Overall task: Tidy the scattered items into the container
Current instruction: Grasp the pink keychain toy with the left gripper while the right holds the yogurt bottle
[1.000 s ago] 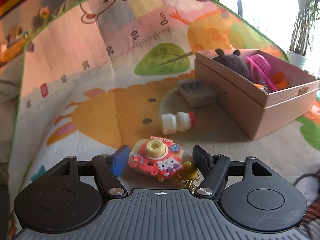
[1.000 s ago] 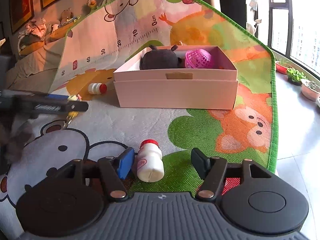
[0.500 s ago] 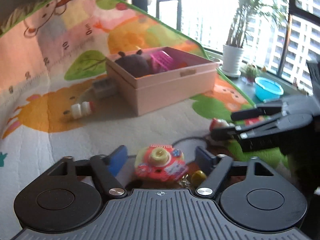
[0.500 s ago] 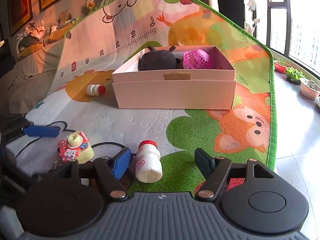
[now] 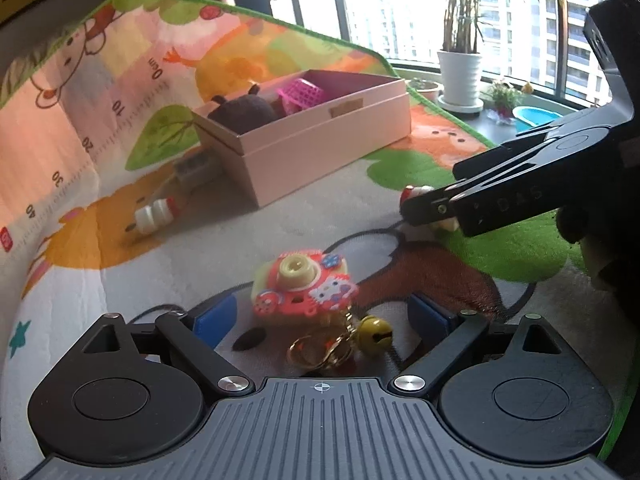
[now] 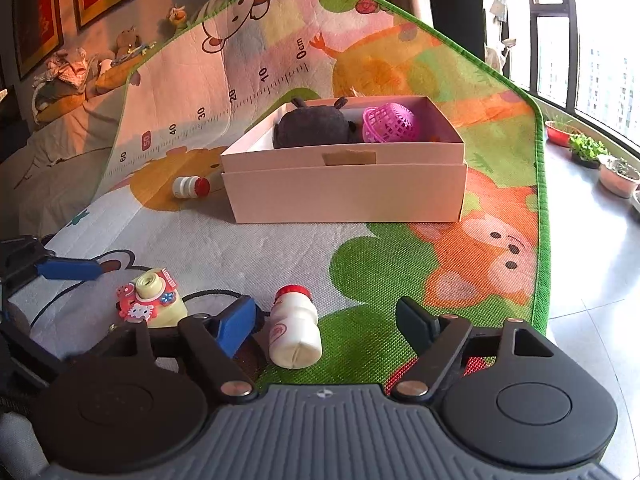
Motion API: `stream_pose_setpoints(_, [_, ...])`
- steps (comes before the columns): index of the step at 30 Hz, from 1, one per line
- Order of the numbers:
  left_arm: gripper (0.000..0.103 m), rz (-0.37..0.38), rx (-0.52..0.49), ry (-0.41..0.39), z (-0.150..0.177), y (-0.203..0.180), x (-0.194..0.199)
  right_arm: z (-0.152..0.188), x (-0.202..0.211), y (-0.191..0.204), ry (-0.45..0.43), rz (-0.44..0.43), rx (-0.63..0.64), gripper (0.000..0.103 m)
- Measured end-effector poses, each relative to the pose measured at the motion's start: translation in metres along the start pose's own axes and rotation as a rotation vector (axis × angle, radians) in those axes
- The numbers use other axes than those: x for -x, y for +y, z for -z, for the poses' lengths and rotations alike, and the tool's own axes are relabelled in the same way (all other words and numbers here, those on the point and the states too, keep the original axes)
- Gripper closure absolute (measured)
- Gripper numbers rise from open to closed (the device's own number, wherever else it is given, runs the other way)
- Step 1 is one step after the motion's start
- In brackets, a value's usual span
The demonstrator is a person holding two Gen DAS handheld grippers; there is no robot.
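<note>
A red and yellow toy camera (image 5: 304, 284) with a key ring and bell lies on the play mat between the fingers of my left gripper (image 5: 320, 316). Its jaws are opening and neither pad touches the toy. My right gripper (image 6: 326, 322) straddles a small white bottle with a red cap (image 6: 294, 332); its jaws are opening too, and the bottle lies free near the blue left pad. The pink box (image 6: 344, 196) stands further back on the mat, holding a dark plush toy (image 6: 312, 128) and a pink basket (image 6: 390, 122). The right wrist view shows the toy camera (image 6: 152, 300) to the bottle's left.
A second small bottle (image 6: 191, 187) lies left of the box, and a grey block (image 5: 196, 168) sits against the box's left side. The mat curls up behind. Bare floor, plant pots and windows lie to the right past the mat's green edge (image 6: 540, 200).
My left gripper swung right, carrying the toy camera close to the right gripper, then spread its jaws and the toy now lies loose. The right jaws widened around the bottle without moving.
</note>
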State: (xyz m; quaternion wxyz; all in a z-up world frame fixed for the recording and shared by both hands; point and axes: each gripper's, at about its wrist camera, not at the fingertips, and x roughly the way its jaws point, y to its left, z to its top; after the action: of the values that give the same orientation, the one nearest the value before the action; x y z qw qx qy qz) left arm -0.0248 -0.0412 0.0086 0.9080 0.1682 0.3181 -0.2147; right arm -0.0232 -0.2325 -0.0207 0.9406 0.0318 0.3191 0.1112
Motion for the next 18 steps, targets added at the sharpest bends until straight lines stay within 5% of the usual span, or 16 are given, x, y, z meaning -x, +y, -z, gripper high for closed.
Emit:
stream_pose_setpoints(6, [0.004, -0.093, 0.017, 0.036, 0.012, 0.035, 0.010, 0.000, 0.000, 0.000, 0.002, 0.000, 0.001, 0.022])
stream_pose_setpoints(13, [0.005, -0.323, 0.096, 0.075, 0.019, 0.085, 0.012, 0.000, -0.001, 0.000, 0.013, 0.004, 0.006, 0.022])
stream_pose_setpoints(18, [0.005, -0.292, 0.168, 0.057, 0.018, 0.096, 0.017, -0.001, -0.003, 0.000, 0.022, 0.004, 0.009, 0.021])
